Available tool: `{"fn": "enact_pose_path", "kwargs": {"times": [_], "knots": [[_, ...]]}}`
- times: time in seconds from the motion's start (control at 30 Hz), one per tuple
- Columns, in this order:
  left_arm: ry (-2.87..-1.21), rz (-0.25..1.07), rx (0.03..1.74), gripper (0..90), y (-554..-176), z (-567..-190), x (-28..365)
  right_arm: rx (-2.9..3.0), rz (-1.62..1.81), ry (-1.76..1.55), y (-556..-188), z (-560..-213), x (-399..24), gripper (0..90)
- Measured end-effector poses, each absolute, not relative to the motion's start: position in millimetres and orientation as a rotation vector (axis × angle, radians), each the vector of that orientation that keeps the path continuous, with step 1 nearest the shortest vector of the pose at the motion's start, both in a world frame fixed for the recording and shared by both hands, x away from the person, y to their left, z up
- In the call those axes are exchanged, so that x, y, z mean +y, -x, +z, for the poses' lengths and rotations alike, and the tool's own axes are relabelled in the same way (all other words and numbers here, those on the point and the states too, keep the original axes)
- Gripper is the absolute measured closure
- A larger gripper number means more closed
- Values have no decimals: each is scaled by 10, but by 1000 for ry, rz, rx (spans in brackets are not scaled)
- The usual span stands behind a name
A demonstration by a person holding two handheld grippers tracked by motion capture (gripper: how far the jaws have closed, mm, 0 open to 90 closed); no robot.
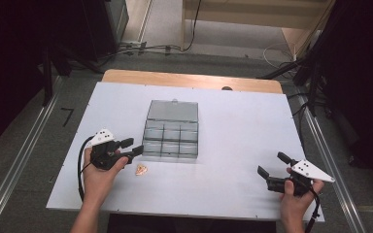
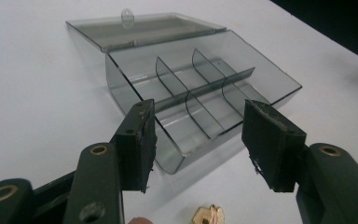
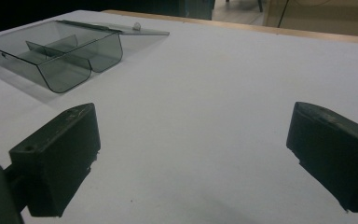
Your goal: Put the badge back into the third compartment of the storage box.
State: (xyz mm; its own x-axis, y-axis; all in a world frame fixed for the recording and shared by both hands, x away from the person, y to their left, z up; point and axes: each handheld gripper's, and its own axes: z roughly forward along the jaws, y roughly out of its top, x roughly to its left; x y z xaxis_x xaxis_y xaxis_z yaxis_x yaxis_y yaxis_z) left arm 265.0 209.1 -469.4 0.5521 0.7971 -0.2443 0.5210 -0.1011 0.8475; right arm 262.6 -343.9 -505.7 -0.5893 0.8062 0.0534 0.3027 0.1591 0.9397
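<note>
A clear smoky plastic organiser box (image 1: 171, 133) with several compartments lies in the middle of the white tabletop (image 1: 238, 141), its lid (image 1: 172, 110) folded back flat. My left gripper (image 1: 135, 146) is held just left of the box's near corner, jaws apart with nothing between them. In the left gripper view the box (image 2: 205, 88) lies beyond the open left gripper (image 2: 198, 140), and its compartments look empty. A small gold-coloured piece (image 1: 141, 169) lies on the table just below that gripper, and is cut off at the bottom edge (image 2: 208, 215) of the left gripper view. My right gripper (image 1: 270, 163) rests near the front right, open and empty.
The white sheet covers a wooden table whose far edge (image 1: 189, 80) shows beyond it. Metal rails (image 1: 24, 155) run along both sides on the floor. In the right gripper view the box (image 3: 60, 51) sits far off at the upper left across bare white surface.
</note>
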Motion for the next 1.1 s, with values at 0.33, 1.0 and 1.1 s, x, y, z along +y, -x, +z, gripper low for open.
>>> {"fn": "enact_pose_path", "kwargs": {"times": [0.33,1.0,1.1], "knots": [[-1828,278,1119,580,-2622,-4832,2124,1986,1423,-1061,-2638,-5061,-3435,12],[-1907,175,1140,684,-2643,-4945,2128,1989,1418,-1066,-2648,-5065,-3430,12],[-1919,167,1144,694,-2649,-4960,2127,1989,1418,-1067,-2650,-5066,-3429,12]]}}
